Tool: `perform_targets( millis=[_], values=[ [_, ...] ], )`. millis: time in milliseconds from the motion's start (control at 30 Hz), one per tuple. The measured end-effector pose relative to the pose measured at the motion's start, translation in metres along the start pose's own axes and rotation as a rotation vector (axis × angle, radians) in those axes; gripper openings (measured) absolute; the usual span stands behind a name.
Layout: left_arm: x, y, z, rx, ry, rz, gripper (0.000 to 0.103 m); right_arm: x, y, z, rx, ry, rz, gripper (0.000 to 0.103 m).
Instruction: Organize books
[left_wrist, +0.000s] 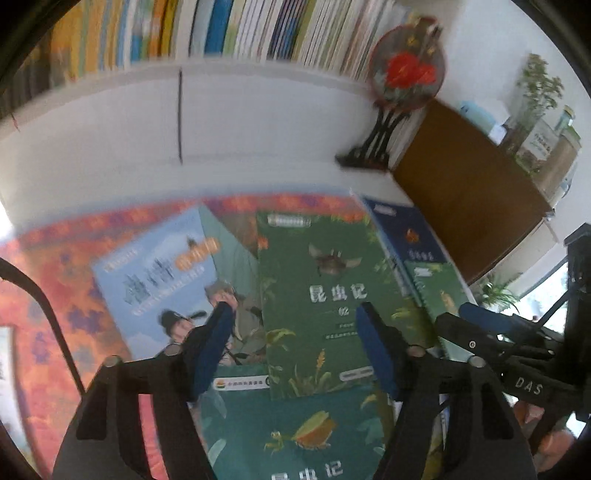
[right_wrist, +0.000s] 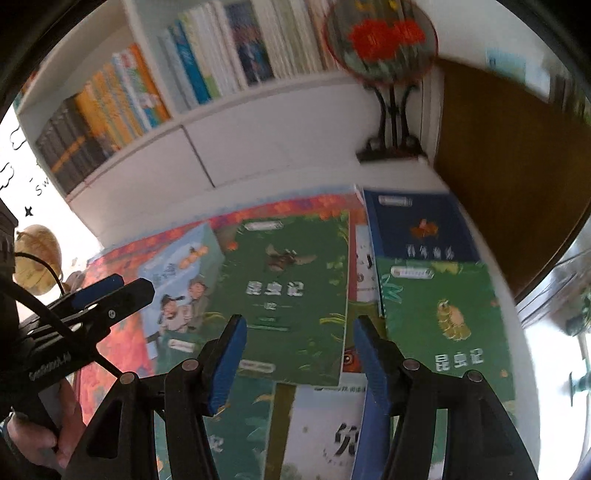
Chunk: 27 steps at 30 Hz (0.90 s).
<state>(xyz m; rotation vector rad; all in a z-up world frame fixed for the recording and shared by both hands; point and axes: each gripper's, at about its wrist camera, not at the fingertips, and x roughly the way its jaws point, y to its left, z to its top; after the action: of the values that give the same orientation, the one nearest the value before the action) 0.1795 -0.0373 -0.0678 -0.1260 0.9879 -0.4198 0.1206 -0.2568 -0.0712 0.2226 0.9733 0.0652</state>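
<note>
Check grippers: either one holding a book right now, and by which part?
Nothing held. Left gripper and right gripper are both open above the green book, no fingers on it.

bright daylight — motion blur, fisheye-warped edges

The left tool (left_wrist: 295, 314) hangs open above a spread of overlapping books on a red-and-orange patterned table (left_wrist: 55, 280). A dark green paperback with a beetle on its cover (left_wrist: 317, 295) lies between the blue-padded fingers (left_wrist: 210, 347), partly over a pale blue illustrated book (left_wrist: 155, 273) and a teal book (left_wrist: 295, 432). The right tool (left_wrist: 480, 321) shows at the table's right edge.
</note>
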Motion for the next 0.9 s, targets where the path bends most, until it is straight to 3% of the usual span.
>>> perform_targets(
  millis=[67, 300, 400, 500, 600, 733, 900],
  values=[
    [0.02, 0.006, 0.0, -0.025, 0.056, -0.022, 0.042, 0.02, -0.012, 0.0, 0.043, 0.04, 0.02, 0.058],
    [0.058, 0.018, -0.006, -0.059, 0.134, 0.018, 0.045, 0.067, -0.033, -0.003, 0.1, 0.128, 0.031, 0.058],
    [0.068, 0.017, -0.01, -0.065, 0.171, -0.013, 0.045, 0.074, -0.031, -0.003, 0.076, 0.125, 0.01, 0.058],
    [0.069, 0.012, -0.013, -0.046, 0.167, -0.029, 0.048, 0.078, -0.025, -0.001, 0.037, 0.121, -0.025, 0.058],
    [0.067, 0.01, -0.014, -0.052, 0.183, -0.083, 0.049, 0.079, -0.02, -0.002, 0.028, 0.127, -0.003, 0.056],
    [0.055, 0.013, -0.023, -0.055, 0.187, -0.095, 0.049, 0.075, -0.011, -0.009, 0.0, 0.143, -0.006, 0.055],
    [0.031, 0.024, -0.052, -0.106, 0.206, -0.109, 0.045, 0.059, -0.007, -0.035, -0.008, 0.186, 0.082, 0.053]
  ],
)
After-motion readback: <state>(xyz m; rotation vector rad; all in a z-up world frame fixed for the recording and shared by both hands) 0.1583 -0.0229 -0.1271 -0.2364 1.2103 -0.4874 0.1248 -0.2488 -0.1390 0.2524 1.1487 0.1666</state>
